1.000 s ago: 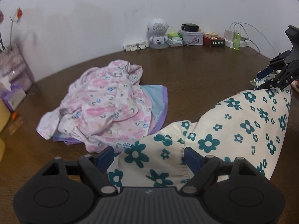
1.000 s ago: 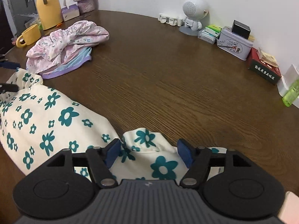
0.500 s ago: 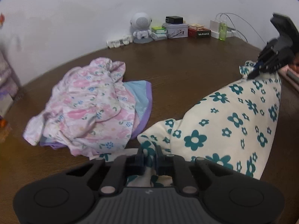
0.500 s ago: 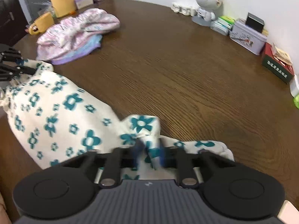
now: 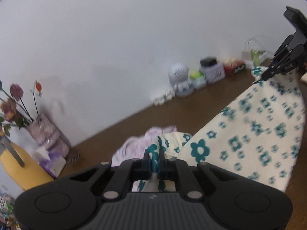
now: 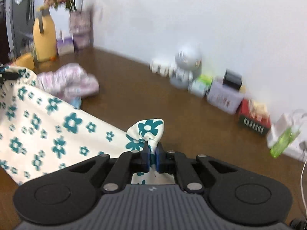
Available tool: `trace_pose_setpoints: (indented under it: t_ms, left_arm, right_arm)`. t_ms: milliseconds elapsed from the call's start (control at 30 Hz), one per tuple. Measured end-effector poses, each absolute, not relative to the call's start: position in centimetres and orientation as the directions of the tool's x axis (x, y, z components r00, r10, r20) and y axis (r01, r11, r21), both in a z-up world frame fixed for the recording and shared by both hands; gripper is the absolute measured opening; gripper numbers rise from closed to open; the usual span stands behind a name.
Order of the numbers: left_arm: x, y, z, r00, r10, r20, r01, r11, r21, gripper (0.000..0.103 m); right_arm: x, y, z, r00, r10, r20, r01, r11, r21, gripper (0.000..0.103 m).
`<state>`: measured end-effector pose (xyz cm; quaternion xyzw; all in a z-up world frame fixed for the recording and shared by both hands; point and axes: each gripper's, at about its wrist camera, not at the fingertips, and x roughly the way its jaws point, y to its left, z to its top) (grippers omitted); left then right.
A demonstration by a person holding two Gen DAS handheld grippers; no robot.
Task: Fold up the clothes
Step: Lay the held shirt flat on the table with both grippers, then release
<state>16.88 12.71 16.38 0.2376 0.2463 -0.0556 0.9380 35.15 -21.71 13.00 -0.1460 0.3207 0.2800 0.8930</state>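
A cream garment with teal flowers (image 5: pixel 249 134) hangs stretched between my two grippers, lifted above the brown table (image 5: pixel 191 113). My left gripper (image 5: pixel 154 161) is shut on one corner of it. My right gripper (image 6: pixel 152 154) is shut on the other corner, and it also shows in the left wrist view (image 5: pixel 268 72) at the far right, pinching the cloth. The same garment (image 6: pixel 48 126) spreads to the left in the right wrist view. Both views are blurred by motion.
A pink floral clothes pile (image 6: pixel 71 82) lies on the table behind the garment. Along the wall stand a white round robot figure (image 6: pixel 186 65), small boxes (image 6: pixel 224 95), a red box (image 6: pixel 253 118) and a green bottle (image 6: pixel 284 140). A yellow jug (image 6: pixel 44 38) and flower vase (image 6: pixel 80 28) stand left.
Both grippers went from open to shut on the garment's corners, then rose, lifting the flowered garment off the table. Both cameras now tilt up toward the wall.
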Motion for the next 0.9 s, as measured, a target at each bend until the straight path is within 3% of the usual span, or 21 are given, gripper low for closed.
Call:
trace_pose_setpoints:
  t_ms: [133,367,600,900]
  left_arm:
    - [11.5,12.9,17.7,0.888,-0.071,-0.455,0.279,0.869,0.409,0.005]
    - [2.6,12.8,16.1,0.792,-0.219,-0.570,0.409,0.883,0.229,0.005]
    - [-1.4,11.8,11.1,0.668,-0.250,-0.701,0.453,0.884,0.116,0.005]
    - [-4.1,12.0,7.8,0.619,-0.255,-0.743,0.475,0.875,0.096,0.006]
  right_arm:
    - [31.5,-23.6,14.9,0.640,0.475,-0.604,-0.639,0.766,-0.074,0.005]
    - [22.6,-29.4,13.8,0.539,0.498,-0.679,-0.721,0.690,-0.066,0.005]
    - [15.6,-31.0,10.2,0.439,0.473,-0.764,-0.769,0.638,-0.047,0.005]
    - [11.4,-32.6,6.1,0.408,0.458,-0.790,-0.739,0.674,0.009,0.007]
